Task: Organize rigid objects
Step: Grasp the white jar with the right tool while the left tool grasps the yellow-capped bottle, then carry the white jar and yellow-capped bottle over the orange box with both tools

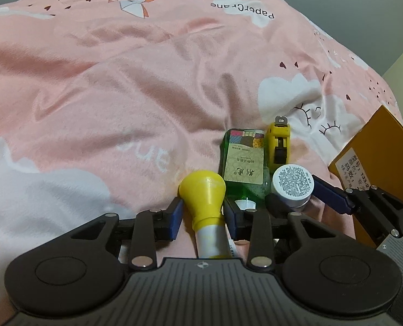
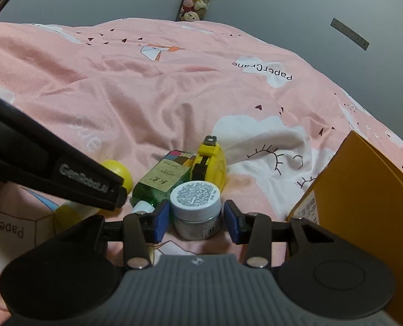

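A pink bed cover (image 1: 125, 87) printed with clouds and paper cranes is spread under everything. At the right edge an orange box (image 2: 364, 190) is seen standing on it. Near the middle, four rigid things are gathered side by side: a green bottle (image 1: 243, 163) laid flat with its white cap toward the camera, a yellow tape measure (image 1: 279, 141) just beside it on the right, a yellow bulb-headed tube (image 1: 204, 193) on the left, and a small white-lidded jar (image 2: 196, 206) in front of the tape measure. The left gripper (image 1: 202, 214) is set around the neck of the tube, its blue pads close to it; whether they press cannot be told. The right gripper (image 2: 196, 218) is held around the jar, a small gap visible on the right side
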